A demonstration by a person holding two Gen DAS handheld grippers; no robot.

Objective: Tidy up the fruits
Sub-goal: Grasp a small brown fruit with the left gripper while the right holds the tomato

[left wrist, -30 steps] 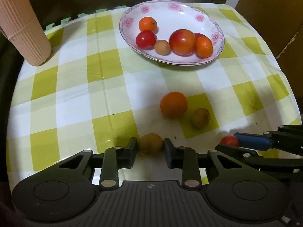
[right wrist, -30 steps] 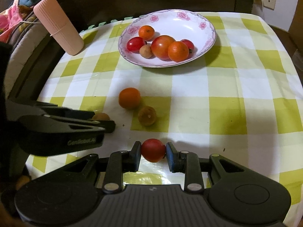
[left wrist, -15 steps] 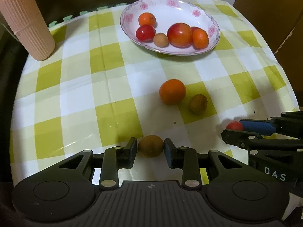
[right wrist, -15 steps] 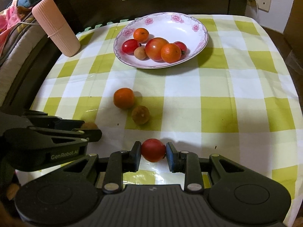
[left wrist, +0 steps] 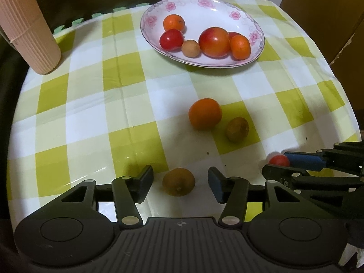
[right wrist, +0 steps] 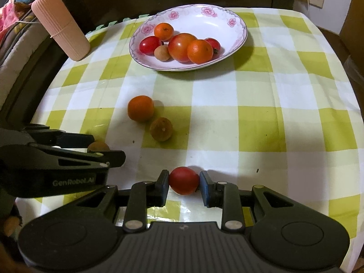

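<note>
Left gripper (left wrist: 179, 180) jaws opening around the brown fruit (left wrist: 178, 181) near the table's front edge; right gripper (right wrist: 184, 182) clamping the red tomato (right wrist: 183, 180), likely needing carrying to the plate (right wrist: 236, 20).

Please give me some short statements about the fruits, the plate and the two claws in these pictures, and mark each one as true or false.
1. The right claw is shut on a small red fruit. True.
2. The left claw grips the brown fruit. False: its jaws are opening, and the fruit lies between them untouched.
3. The plate holds six fruits. True.
4. An orange fruit and a brown one lie on the tablecloth, outside the plate. True.
5. The pink ribbed cylinder stands on the plate. False: it stands at the table's far left corner.
</note>
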